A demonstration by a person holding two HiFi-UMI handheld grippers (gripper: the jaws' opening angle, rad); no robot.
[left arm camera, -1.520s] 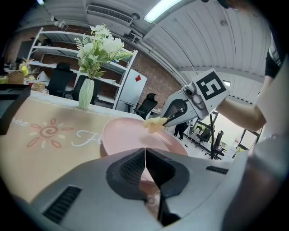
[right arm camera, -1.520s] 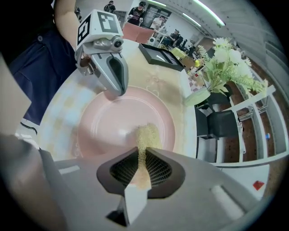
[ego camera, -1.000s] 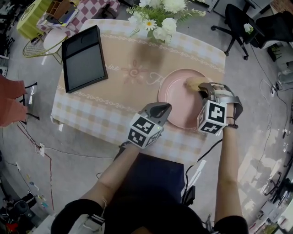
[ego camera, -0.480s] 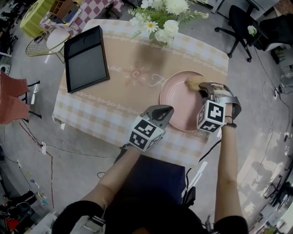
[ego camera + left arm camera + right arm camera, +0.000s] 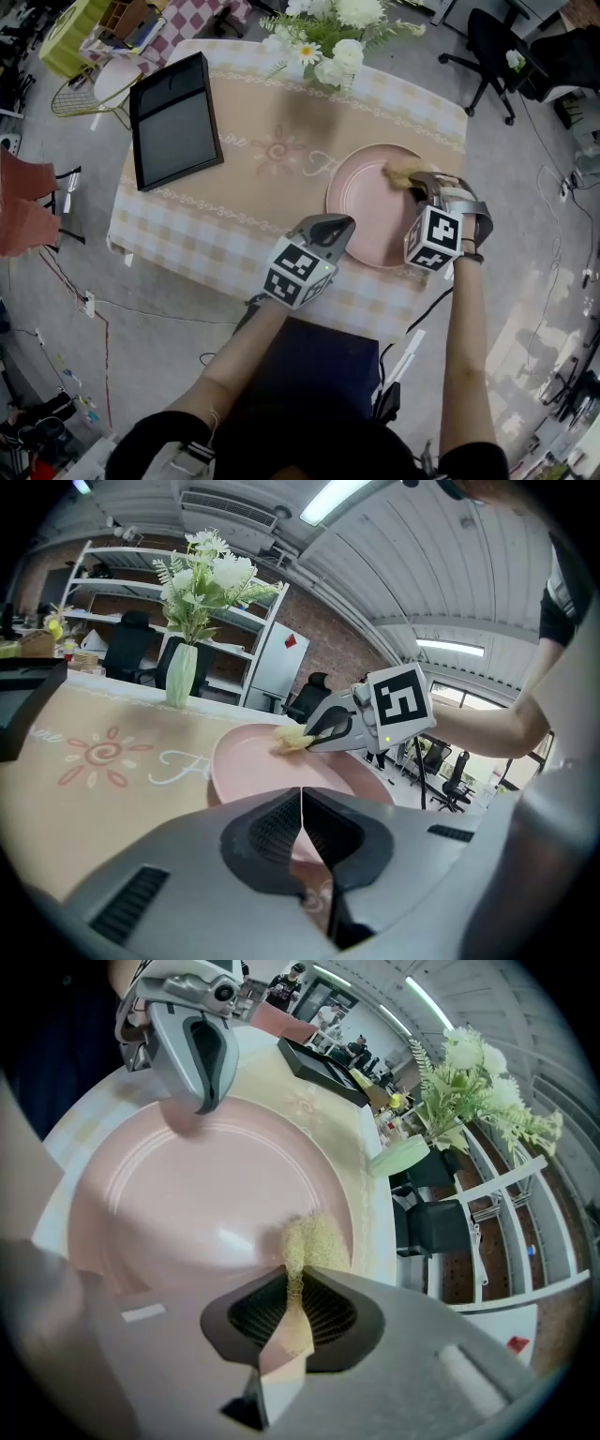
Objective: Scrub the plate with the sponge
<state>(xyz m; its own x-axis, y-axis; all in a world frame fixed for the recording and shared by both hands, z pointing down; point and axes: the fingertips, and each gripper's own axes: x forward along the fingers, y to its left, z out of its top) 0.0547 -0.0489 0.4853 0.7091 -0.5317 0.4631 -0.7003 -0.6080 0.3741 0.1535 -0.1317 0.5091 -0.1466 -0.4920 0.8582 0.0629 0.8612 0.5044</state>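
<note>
Checked cloth covers the bench (image 5: 187,234); at its left a black tray (image 5: 173,122) lies empty. Shut on nothing, the left tongs (image 5: 342,225) sit at the rim of the pink plate (image 5: 361,202), well placed to steady it. On the plate's far side lies only the yellow sponge (image 5: 398,173), pinched in the right tongs (image 5: 417,180); it is best pressed flat and swept in circles.

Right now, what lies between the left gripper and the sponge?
Only the pink plate, its surface bare, shown in the head view and left gripper view.

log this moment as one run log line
phase: scrub | right gripper: shut on sponge | sponge: on plate, far right part | left gripper: shut, empty, tip at plate near rim
</note>
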